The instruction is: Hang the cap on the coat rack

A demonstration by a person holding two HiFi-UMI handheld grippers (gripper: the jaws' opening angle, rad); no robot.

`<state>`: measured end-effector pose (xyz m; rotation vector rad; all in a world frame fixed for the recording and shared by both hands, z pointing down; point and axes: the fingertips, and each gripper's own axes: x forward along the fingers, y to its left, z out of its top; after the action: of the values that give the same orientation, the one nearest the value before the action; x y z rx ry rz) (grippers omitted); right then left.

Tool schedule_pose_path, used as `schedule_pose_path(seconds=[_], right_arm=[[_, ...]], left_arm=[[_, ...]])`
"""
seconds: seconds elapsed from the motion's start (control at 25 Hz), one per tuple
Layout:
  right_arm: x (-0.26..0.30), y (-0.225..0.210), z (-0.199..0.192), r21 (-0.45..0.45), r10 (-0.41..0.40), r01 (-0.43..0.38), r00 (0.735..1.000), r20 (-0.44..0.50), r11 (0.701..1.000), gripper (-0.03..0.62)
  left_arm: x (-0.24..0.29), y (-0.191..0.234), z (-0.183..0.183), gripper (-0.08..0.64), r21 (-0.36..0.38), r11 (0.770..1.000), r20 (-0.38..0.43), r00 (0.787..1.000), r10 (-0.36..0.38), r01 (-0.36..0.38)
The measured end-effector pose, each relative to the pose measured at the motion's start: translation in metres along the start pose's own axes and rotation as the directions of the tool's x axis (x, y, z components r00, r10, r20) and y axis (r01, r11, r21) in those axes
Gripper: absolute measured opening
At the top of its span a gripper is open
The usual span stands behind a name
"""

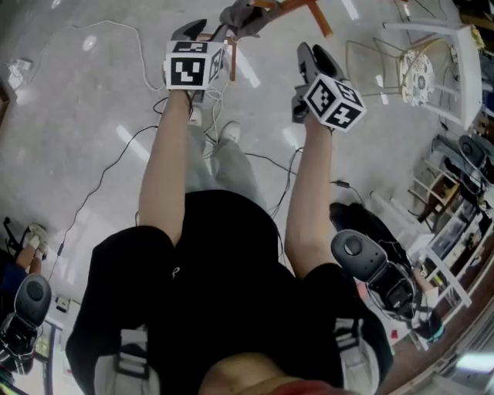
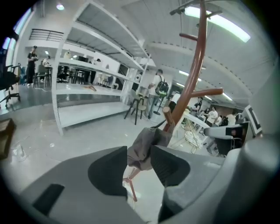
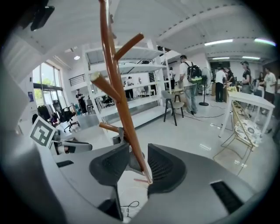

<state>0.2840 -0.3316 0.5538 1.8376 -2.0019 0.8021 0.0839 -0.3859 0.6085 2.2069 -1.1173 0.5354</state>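
Note:
A grey cap (image 1: 245,15) hangs on a low peg of the brown wooden coat rack (image 1: 305,9), at the top of the head view. My left gripper (image 1: 207,35) is raised just left of it, jaws open. In the left gripper view the cap (image 2: 146,146) droops from the peg just beyond the fingertips of the left gripper (image 2: 139,168), and the pads stand clear of it. My right gripper (image 1: 311,62) is up on the other side, also open. In its own view the rack's pole (image 3: 118,87) rises past the gap of the right gripper (image 3: 138,164), untouched.
A white chair with a patterned cushion (image 1: 421,73) stands at the right. Cables (image 1: 116,146) trail over the pale floor. Office chairs (image 1: 370,262) sit close behind me. White shelving (image 2: 87,87) and several people fill the background.

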Motion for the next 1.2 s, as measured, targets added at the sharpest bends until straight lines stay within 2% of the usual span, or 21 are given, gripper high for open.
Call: schedule_pose_path(seconds=[0.16, 0.28, 0.32, 0.4, 0.44, 0.52, 0.56, 0.64, 0.84, 0.96, 1.08, 1.2], right_arm=[[-0.027, 0.006, 0.024, 0.046, 0.01, -0.016, 0.993, 0.117, 0.999, 0.092], [-0.057, 0.018, 0.039, 0.037, 0.037, -0.045, 0.98, 0.198, 0.998, 0.047], [-0.067, 0.021, 0.044, 0.03, 0.047, -0.055, 0.974, 0.223, 0.998, 0.032], [-0.087, 0.029, 0.057, 0.016, 0.073, -0.08, 0.96, 0.269, 0.997, 0.018], [-0.097, 0.033, 0.065, 0.011, 0.095, -0.102, 0.952, 0.29, 0.995, 0.009], [-0.121, 0.043, 0.085, -0.006, 0.163, -0.171, 0.928, 0.334, 0.985, 0.0], [-0.134, 0.05, 0.097, -0.026, 0.202, -0.207, 0.911, 0.359, 0.978, -0.003], [-0.162, 0.064, 0.119, -0.089, 0.264, -0.249, 0.875, 0.406, 0.964, -0.005], [-0.224, 0.087, 0.156, -0.247, 0.33, -0.236, 0.814, 0.478, 0.94, -0.005], [-0.242, 0.101, 0.166, -0.316, 0.371, -0.236, 0.79, 0.489, 0.919, -0.003], [-0.252, 0.113, 0.172, -0.346, 0.402, -0.249, 0.767, 0.5, 0.905, -0.005], [-0.26, 0.121, 0.176, -0.369, 0.418, -0.248, 0.749, 0.513, 0.896, -0.004]], left_arm=[[-0.047, -0.006, 0.029, 0.137, -0.062, 0.996, 0.149, 0.986, 0.073, -0.064], [-0.094, -0.019, 0.049, 0.011, -0.095, 0.988, 0.268, 0.953, 0.141, -0.119], [-0.11, -0.026, 0.055, 0.002, -0.096, 0.986, 0.301, 0.941, 0.157, -0.134], [-0.14, -0.041, 0.067, 0.0, -0.115, 0.98, 0.369, 0.909, 0.197, -0.166], [-0.156, -0.049, 0.076, 0.0, -0.144, 0.974, 0.413, 0.884, 0.22, -0.175], [-0.185, -0.071, 0.098, 0.0, -0.196, 0.969, 0.506, 0.831, 0.23, -0.149], [-0.197, -0.084, 0.11, 0.0, -0.193, 0.972, 0.544, 0.81, 0.218, -0.132], [-0.219, -0.108, 0.13, -0.001, -0.142, 0.98, 0.59, 0.783, 0.196, -0.139], [-0.271, -0.16, 0.154, 0.0, -0.021, 0.981, 0.666, 0.729, 0.158, -0.194], [-0.291, -0.177, 0.163, 0.0, 0.027, 0.974, 0.698, 0.702, 0.142, -0.224], [-0.309, -0.182, 0.172, 0.0, 0.056, 0.964, 0.721, 0.679, 0.141, -0.259], [-0.322, -0.183, 0.177, 0.0, 0.071, 0.958, 0.735, 0.664, 0.137, -0.277]])
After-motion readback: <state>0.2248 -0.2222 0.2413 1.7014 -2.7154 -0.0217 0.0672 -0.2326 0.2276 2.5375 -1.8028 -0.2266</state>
